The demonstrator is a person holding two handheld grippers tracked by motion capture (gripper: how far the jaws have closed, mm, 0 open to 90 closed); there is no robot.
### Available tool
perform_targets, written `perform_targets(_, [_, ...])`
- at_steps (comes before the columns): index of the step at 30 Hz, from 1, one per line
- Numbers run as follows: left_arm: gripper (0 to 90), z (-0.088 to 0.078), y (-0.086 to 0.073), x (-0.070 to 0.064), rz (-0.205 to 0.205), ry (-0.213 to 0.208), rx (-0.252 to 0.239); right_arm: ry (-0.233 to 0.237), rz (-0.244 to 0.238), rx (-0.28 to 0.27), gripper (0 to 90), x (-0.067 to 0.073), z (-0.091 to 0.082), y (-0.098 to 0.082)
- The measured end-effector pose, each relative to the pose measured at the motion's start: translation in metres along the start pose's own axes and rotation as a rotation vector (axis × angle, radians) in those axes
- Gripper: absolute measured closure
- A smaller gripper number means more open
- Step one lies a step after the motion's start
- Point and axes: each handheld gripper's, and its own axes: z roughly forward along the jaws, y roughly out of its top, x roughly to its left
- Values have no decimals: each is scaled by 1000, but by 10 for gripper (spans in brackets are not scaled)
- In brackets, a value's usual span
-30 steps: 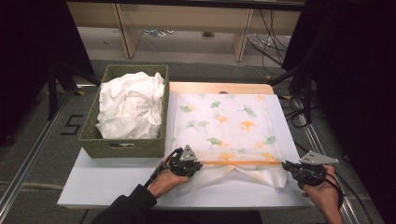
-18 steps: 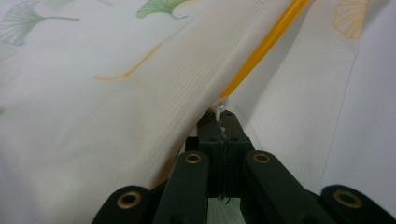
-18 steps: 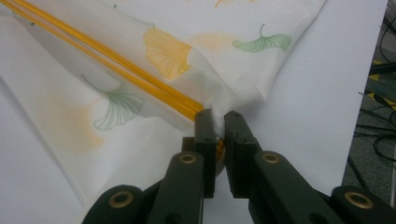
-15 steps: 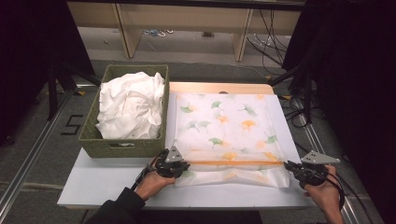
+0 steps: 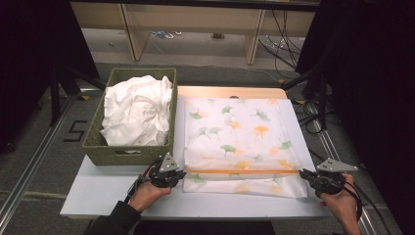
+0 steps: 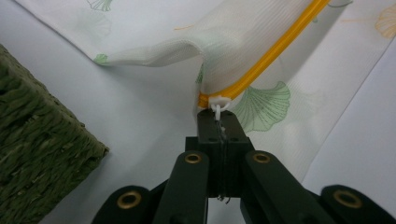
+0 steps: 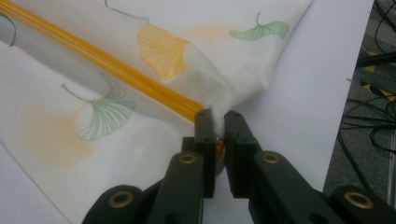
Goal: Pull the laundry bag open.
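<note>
Left gripper (image 6: 219,122): jaws pressed together on the white zipper pull (image 6: 218,103) at the near-left end of the orange zipper (image 6: 266,58). In the high view this gripper (image 5: 182,173) sits at the left edge of the laundry bag (image 5: 235,132), held in the person's left hand (image 5: 147,193).

Right gripper (image 7: 217,126): jaws clamped on the bag's mesh at the opposite end of the zipper (image 7: 116,67), with a pinch of fabric bunched between the pads. In the high view it (image 5: 304,175) sits at the bag's near-right corner, held in the right hand (image 5: 342,203).

The zipper (image 5: 242,171) runs as a straight line from one gripper to the other, parallel to the near table edge; that is its long axis. The bag lies flat, roughly rectangular, on the white table (image 5: 98,196), its far edge over a pale wooden board (image 5: 230,91). A narrow strip of the bag lies nearer the person than the zipper.

Material: thin, semi-translucent white mesh with a fine woven grain, printed with green and orange fan-shaped leaves. It rises in a soft fold at each clamped end.

Just left of the bag stands a rectangular basket (image 5: 127,154) of coarse olive-green weave, holding crumpled white cloth (image 5: 137,110).
</note>
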Motion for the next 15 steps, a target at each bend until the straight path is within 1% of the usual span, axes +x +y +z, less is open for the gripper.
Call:
perform_targets(1, [889, 0, 1, -1, 19, 15, 6, -9, 10, 5, 856, 1, 0, 0])
perform_targets(2, [888, 0, 2, -1, 44, 19, 9, 4, 3, 13, 848, 1, 1, 0])
perform_targets(3, [887, 2, 3, -2, 14, 19, -4, 4, -11, 22, 826, 0, 2, -1])
perform_targets(4, [886, 1, 4, -3, 10, 19, -14, 7, 25, 19, 772, 2, 3, -2])
perform_targets(5, [885, 0, 5, -3, 20, 14, -19, 8, 30, 0, 698, 0, 4, -3])
perform_targets(6, [884, 0, 5, -3, 20, 14, -19, -19, 42, 0, 602, -1, 3, -2])
perform_targets(7, [883, -1, 5, -4, 20, 22, -25, -31, 85, -7, 535, 2, 4, 0])
perform_targets(8, [883, -1, 5, -4, 20, 22, -25, -52, 68, -22, 514, 3, 5, 1])
perform_targets(10, [882, 0, 7, -4, 11, 20, -34, -13, 40, -32, 496, 7, 3, 7])
perform_targets(12, [880, 0, 8, -4, 5, 19, -34, -16, 12, -77, 476, 16, 3, 14])
perform_targets(13, [877, -1, 8, -4, 24, 5, -38, 7, -4, -85, 472, 22, 5, 19])
perform_targets(14, [876, -1, 8, -4, 24, 8, -37, 8, -13, -88, 464, 28, 6, 21])
perform_targets(15, [876, -1, 9, -3, 22, 8, -39, 33, -64, -105, 456, 32, 10, 25])
